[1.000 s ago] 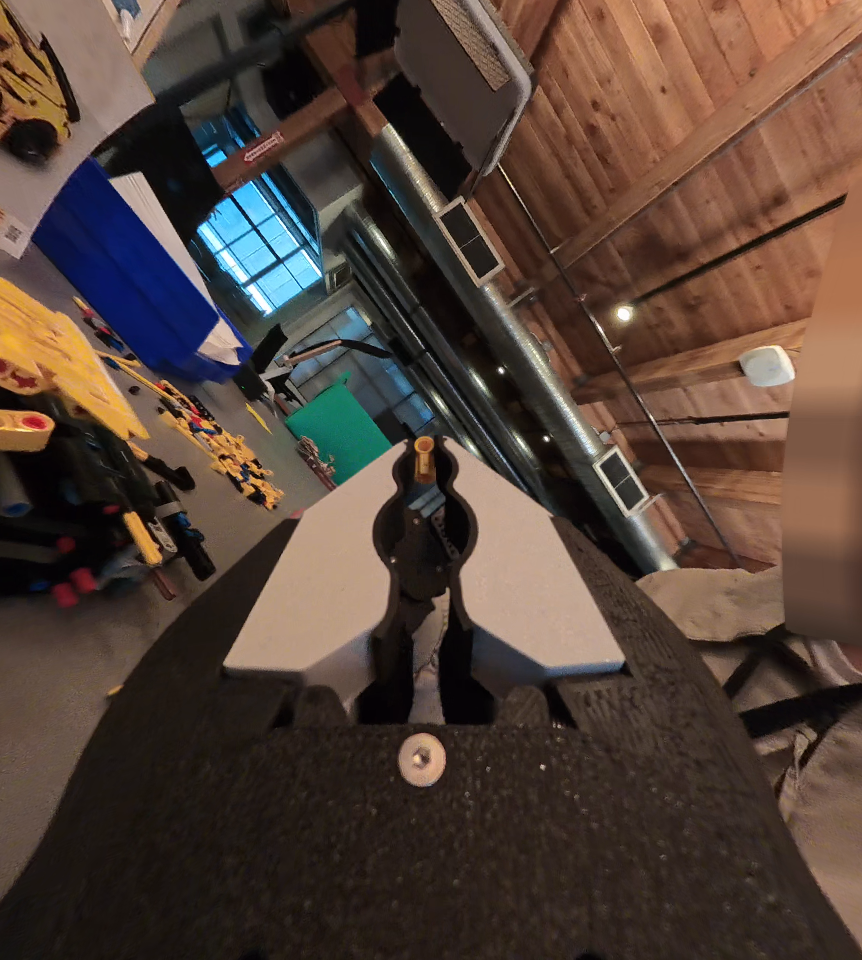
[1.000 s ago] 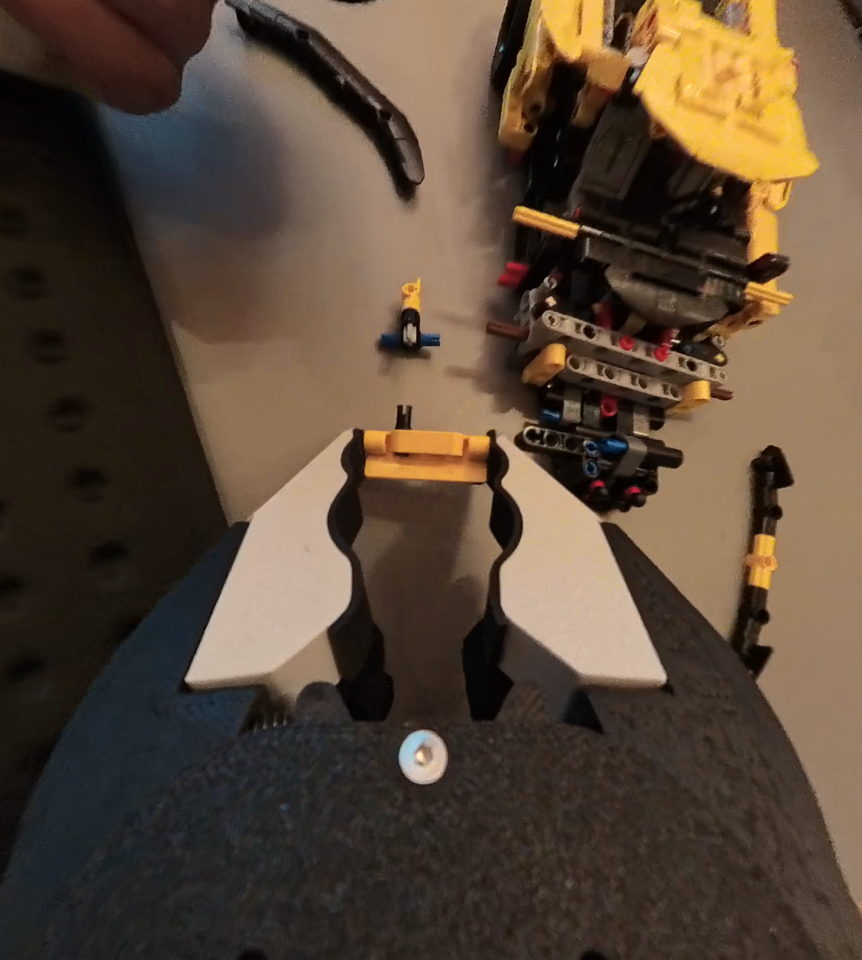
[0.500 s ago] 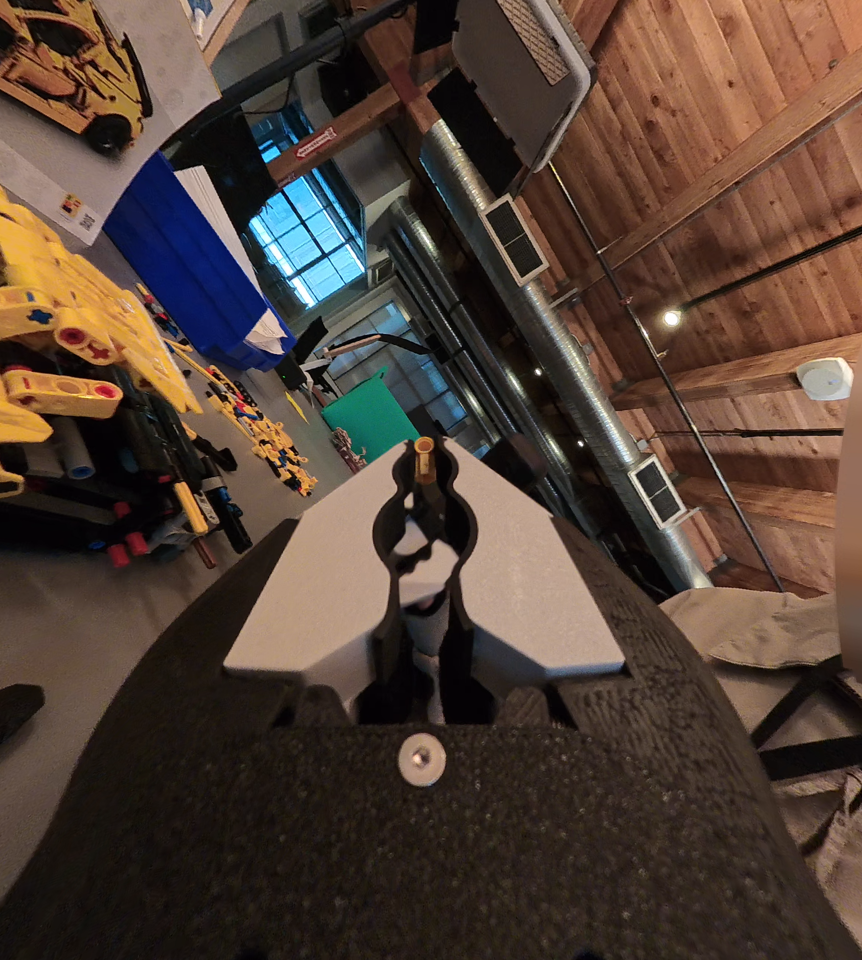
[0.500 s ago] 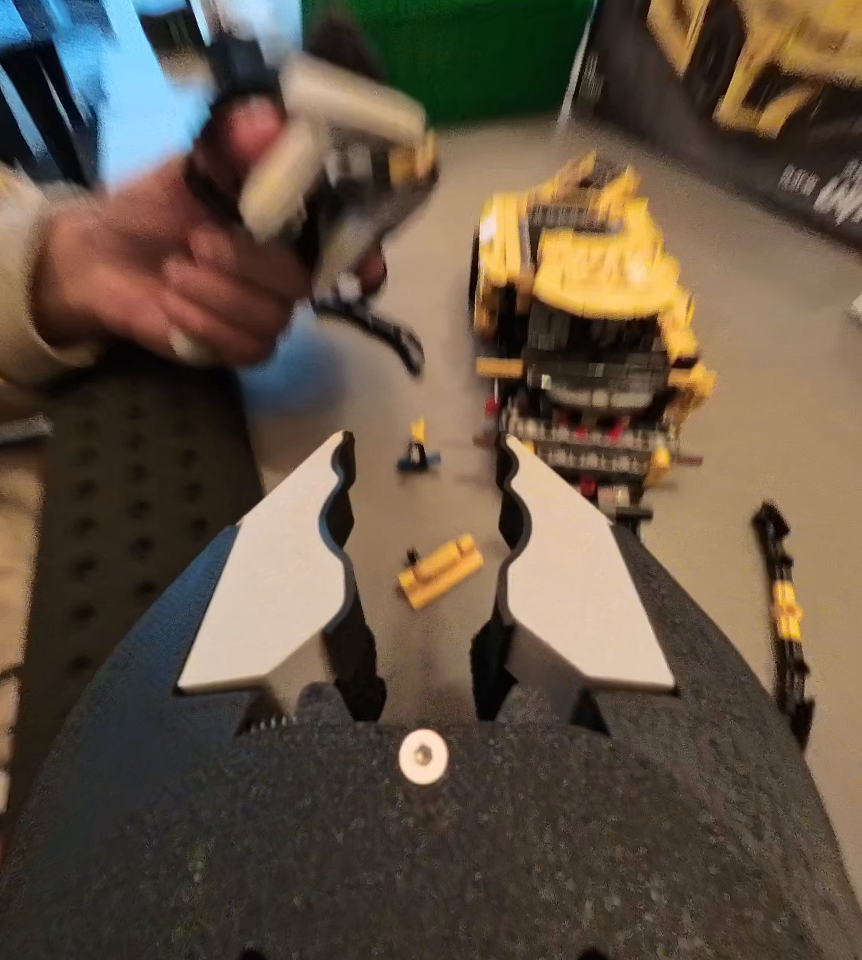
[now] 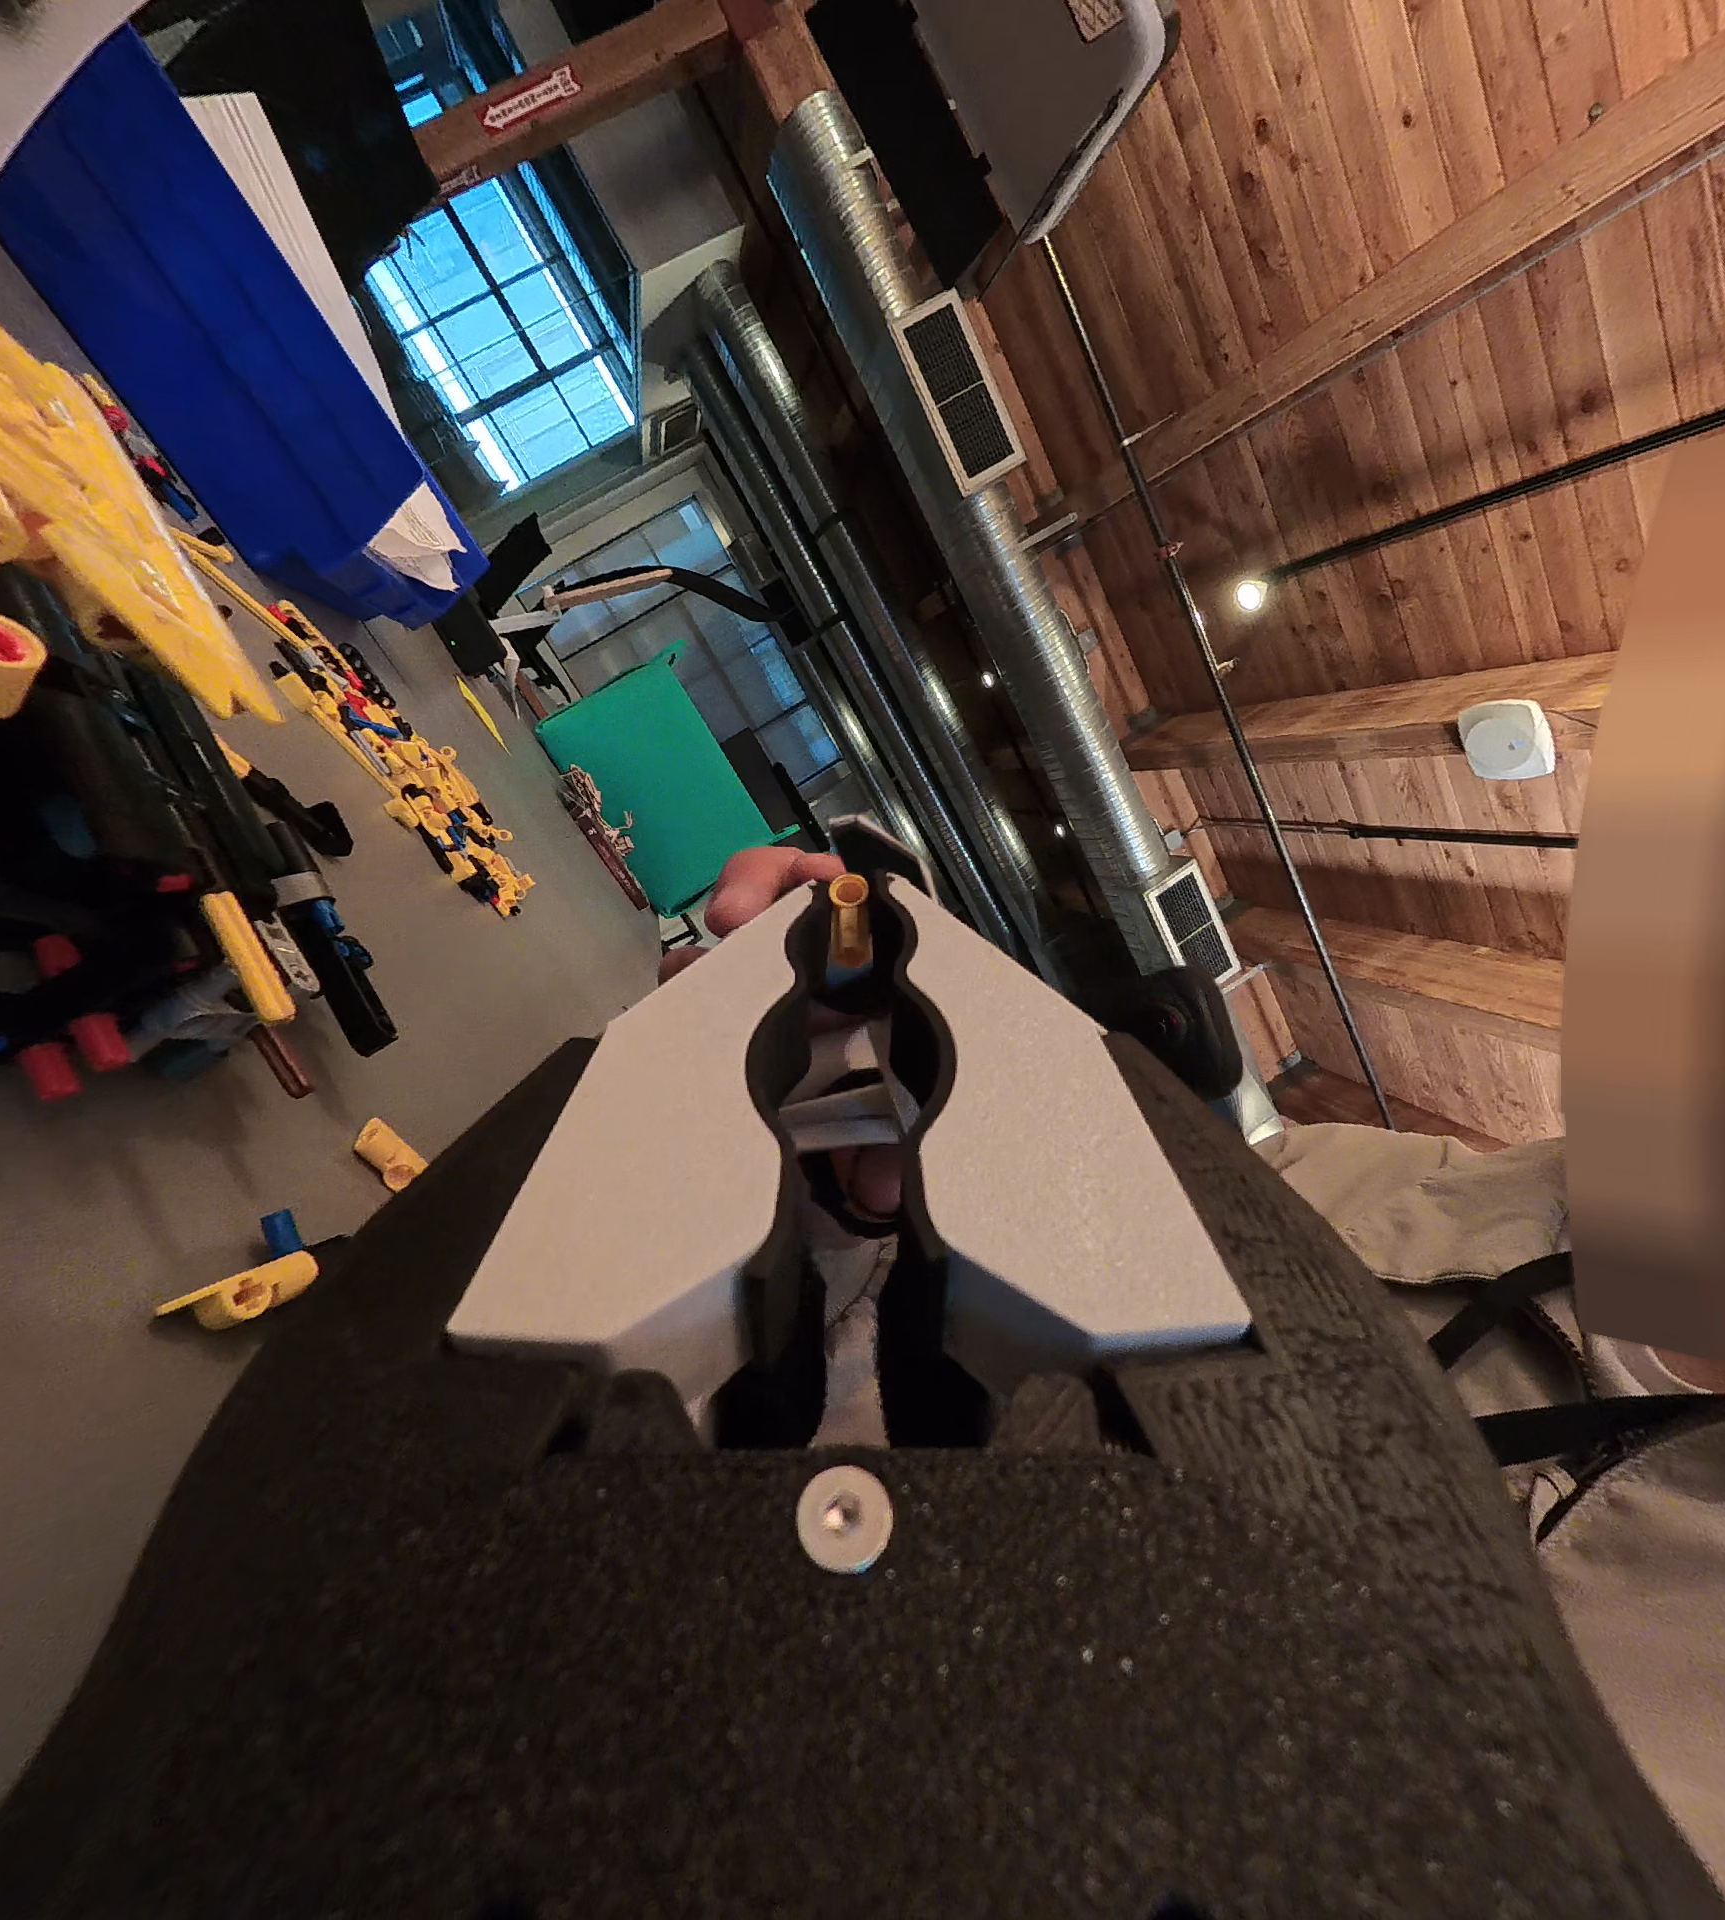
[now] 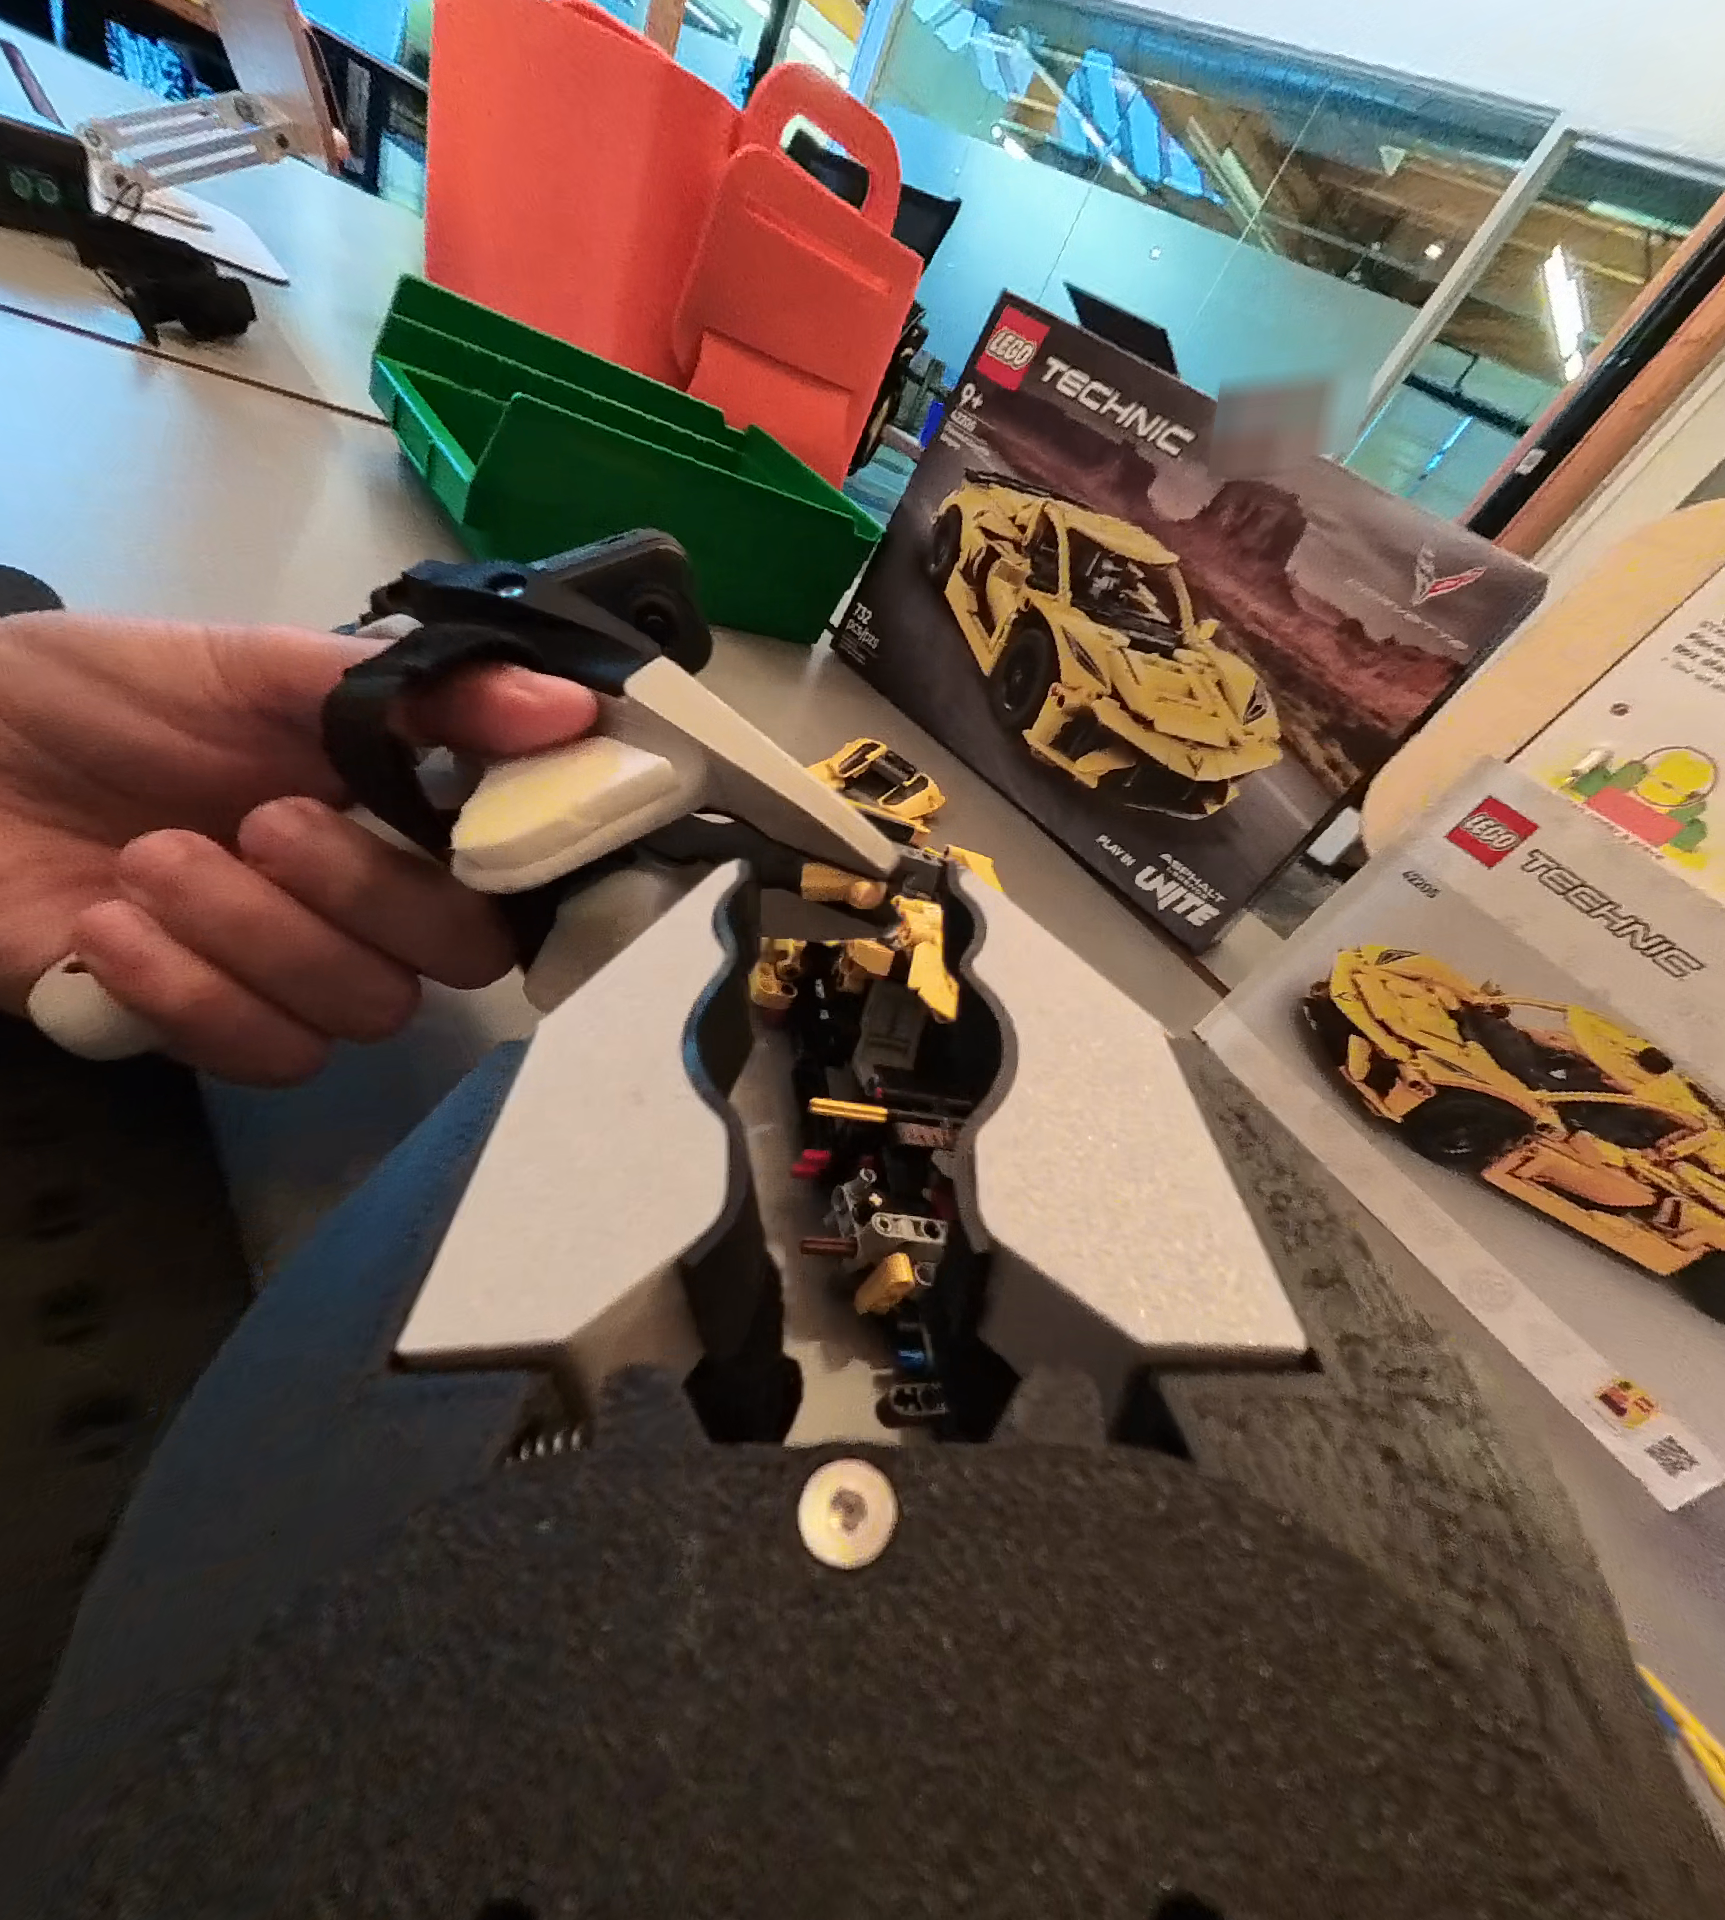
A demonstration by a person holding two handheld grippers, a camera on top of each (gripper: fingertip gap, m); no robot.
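My left gripper [image 5: 850, 906] is shut on a small yellow peg [image 5: 847, 925] that sticks out past its tips. In the right wrist view a hand [image 6: 162, 810] holds the left gripper [image 6: 884, 871], which comes in from the left with the peg [image 6: 837, 885]. My right gripper [image 6: 847, 883] is partly open, and its fingertips stand on either side of the left gripper's tip and peg. I cannot tell whether they touch the peg. Behind the gap is the half-built yellow and black model car [image 6: 879, 1049], which also shows in the left wrist view [image 5: 16, 582].
A set box with a yellow car picture [image 6: 1180, 665] and an instruction booklet [image 6: 1564, 1122] stand at the right. A green bin [image 6: 609, 488] and an orange folded bag [image 6: 650, 229] are behind. Loose yellow pieces [image 5: 388, 1151] lie on the grey table [image 5: 58, 1455], near a blue bin [image 5: 193, 312]. The tips of both grippers are at nearly the same place.
My right gripper let go of the yellow beam, which dropped onto the table, then tilted up and narrowed. The left gripper with its peg has come between the right fingertips.
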